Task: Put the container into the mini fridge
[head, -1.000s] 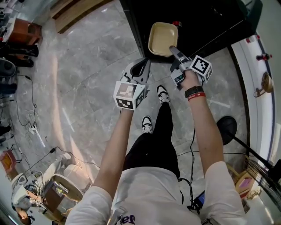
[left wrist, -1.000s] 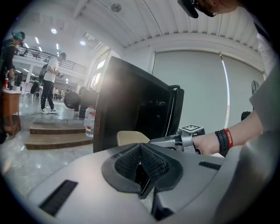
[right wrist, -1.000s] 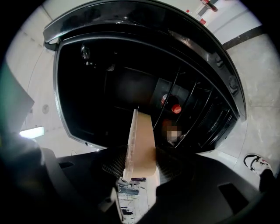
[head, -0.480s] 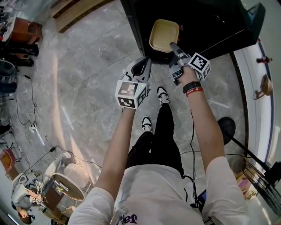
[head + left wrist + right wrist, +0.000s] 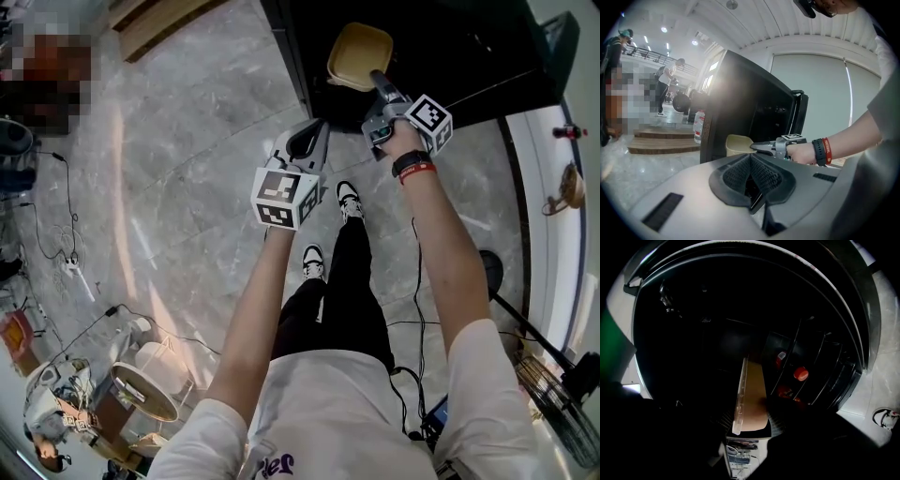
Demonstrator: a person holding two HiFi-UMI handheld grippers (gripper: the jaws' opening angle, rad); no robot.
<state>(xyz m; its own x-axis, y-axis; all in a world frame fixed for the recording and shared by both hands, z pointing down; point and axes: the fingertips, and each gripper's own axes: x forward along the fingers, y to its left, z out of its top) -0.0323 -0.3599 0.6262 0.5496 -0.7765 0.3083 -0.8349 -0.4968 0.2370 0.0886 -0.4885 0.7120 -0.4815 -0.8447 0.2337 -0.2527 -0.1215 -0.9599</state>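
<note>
A shallow tan container (image 5: pixel 357 54) with a clear lid is held by its near edge in my right gripper (image 5: pixel 379 84), which is shut on it. It hangs at the dark open front of the black mini fridge (image 5: pixel 431 47). In the right gripper view the container (image 5: pixel 751 397) stands on edge between the jaws, facing the fridge's dark inside. The left gripper view shows the container (image 5: pixel 738 144) at the fridge (image 5: pixel 745 112) opening. My left gripper (image 5: pixel 305 141) is shut and empty, hanging over the floor left of the fridge; its pads (image 5: pixel 751 176) meet.
Red-capped bottles (image 5: pixel 800 373) sit in the fridge door rack (image 5: pixel 820 376) on the right. The person's shoes (image 5: pixel 348 200) stand on the grey marble floor (image 5: pixel 187 187). Cables (image 5: pixel 66 262) and equipment lie at the left. A white counter (image 5: pixel 553 169) runs along the right.
My right gripper has carried the container up and forward, deeper toward the fridge opening. The left gripper has shifted slightly forward and stays shut.
</note>
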